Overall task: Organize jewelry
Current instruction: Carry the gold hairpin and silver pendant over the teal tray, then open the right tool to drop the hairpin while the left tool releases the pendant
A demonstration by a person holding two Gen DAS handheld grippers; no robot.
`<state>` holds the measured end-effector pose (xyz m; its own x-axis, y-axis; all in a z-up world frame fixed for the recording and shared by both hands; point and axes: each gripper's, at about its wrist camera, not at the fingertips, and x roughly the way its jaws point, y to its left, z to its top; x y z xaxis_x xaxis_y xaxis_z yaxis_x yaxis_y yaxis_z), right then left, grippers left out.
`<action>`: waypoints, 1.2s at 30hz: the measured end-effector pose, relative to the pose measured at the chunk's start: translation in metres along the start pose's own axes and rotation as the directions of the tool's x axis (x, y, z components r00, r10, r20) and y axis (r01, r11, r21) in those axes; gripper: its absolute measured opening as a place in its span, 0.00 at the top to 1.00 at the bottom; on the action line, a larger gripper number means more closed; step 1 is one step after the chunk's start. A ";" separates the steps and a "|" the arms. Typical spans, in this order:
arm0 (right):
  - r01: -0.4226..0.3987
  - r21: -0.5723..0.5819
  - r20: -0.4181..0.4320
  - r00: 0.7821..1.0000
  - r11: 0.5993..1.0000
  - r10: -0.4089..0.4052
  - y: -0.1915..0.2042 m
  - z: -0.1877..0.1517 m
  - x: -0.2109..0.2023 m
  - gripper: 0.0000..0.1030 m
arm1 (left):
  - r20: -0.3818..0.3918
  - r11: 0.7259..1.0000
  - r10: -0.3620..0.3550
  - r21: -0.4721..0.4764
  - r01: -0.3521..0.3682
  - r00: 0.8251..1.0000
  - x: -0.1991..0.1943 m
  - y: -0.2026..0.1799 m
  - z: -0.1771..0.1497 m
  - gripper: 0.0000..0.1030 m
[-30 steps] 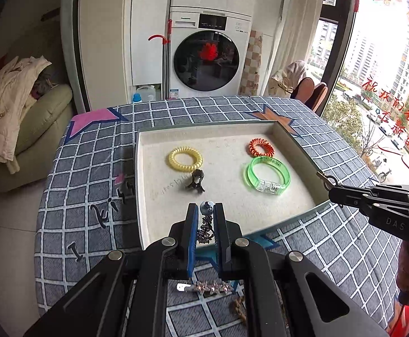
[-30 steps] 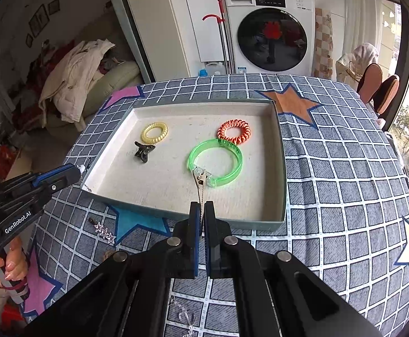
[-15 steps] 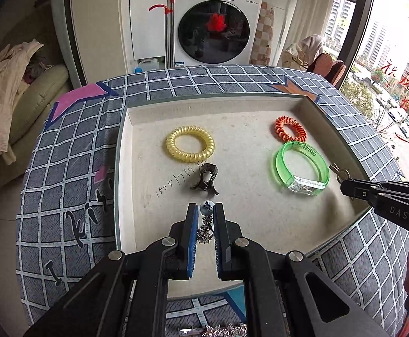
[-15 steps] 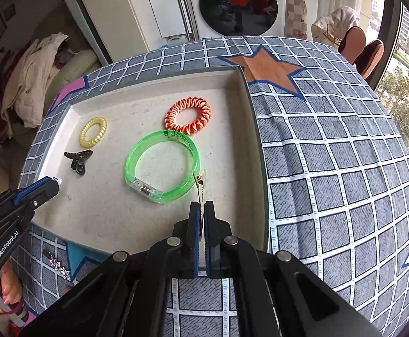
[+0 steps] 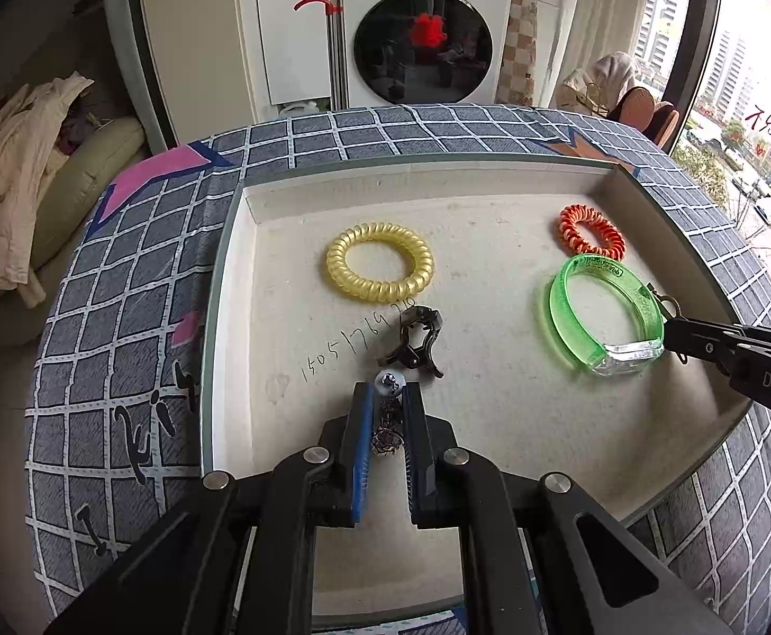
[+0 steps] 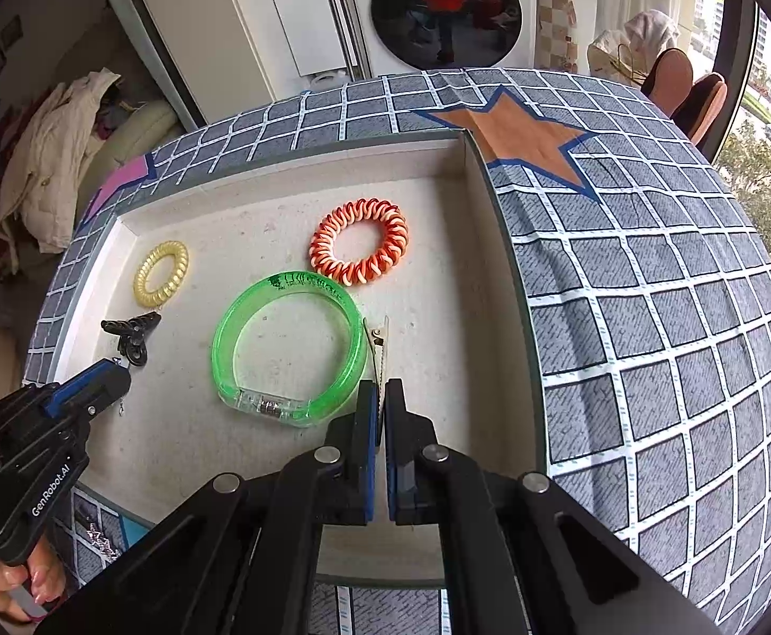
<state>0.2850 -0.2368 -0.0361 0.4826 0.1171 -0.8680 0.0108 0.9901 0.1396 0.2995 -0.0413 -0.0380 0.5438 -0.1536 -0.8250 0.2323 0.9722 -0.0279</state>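
Note:
A shallow beige tray (image 5: 225, 317) lies on the checked tablecloth. In it are a yellow coil hair tie (image 5: 380, 259), an orange coil hair tie (image 5: 591, 230), a green bangle (image 5: 605, 312) and a black claw clip (image 5: 416, 341). My left gripper (image 5: 388, 390) hangs low over the tray's near side, just short of the claw clip. It is shut on a glittery silver ornament with a pale bead (image 5: 388, 382). My right gripper (image 6: 380, 387) is shut on a thin metal hair clip (image 6: 377, 341), right beside the green bangle (image 6: 284, 344).
The tray's right wall (image 6: 501, 286) stands close to my right gripper. A silver star clip (image 6: 100, 537) lies on the cloth in front of the tray. A hand (image 6: 9, 582) grips the left tool. Behind the table are a washing machine (image 5: 422, 26), a sofa with a coat (image 5: 15, 169) and chairs (image 6: 687, 90).
Both grippers have come forward and down from the tray's near rim to low over its floor, each still shut on its piece. The tray's items have not moved.

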 end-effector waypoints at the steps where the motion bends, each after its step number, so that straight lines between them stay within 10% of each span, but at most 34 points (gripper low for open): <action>1: 0.006 0.000 -0.002 1.000 1.000 -0.006 0.000 -0.001 0.001 0.97 | 0.003 1.000 0.008 0.006 -0.008 1.000 0.000 -0.001 0.000 0.70; 11: 0.027 -0.038 0.019 0.999 0.999 -0.026 0.006 -0.004 0.002 0.94 | 0.007 0.999 0.031 0.035 -0.031 0.999 -0.001 -0.007 0.000 0.70; 17: 0.020 -0.030 0.028 0.999 0.999 -0.019 0.004 -0.007 -0.002 0.58 | 0.025 0.998 0.047 0.047 -0.048 0.999 -0.006 -0.011 -0.002 0.70; 36: -0.103 0.042 0.168 0.981 0.994 0.095 0.004 -0.037 -0.070 0.45 | 0.077 1.000 0.011 -0.007 -0.010 0.997 -0.035 -0.007 0.001 0.70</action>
<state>0.2186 -0.2377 0.0072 0.6214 0.1958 -0.7587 -0.0020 0.9687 0.2483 0.2795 -0.0425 -0.0086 0.6067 -0.1564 -0.7794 0.2214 0.9749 -0.0233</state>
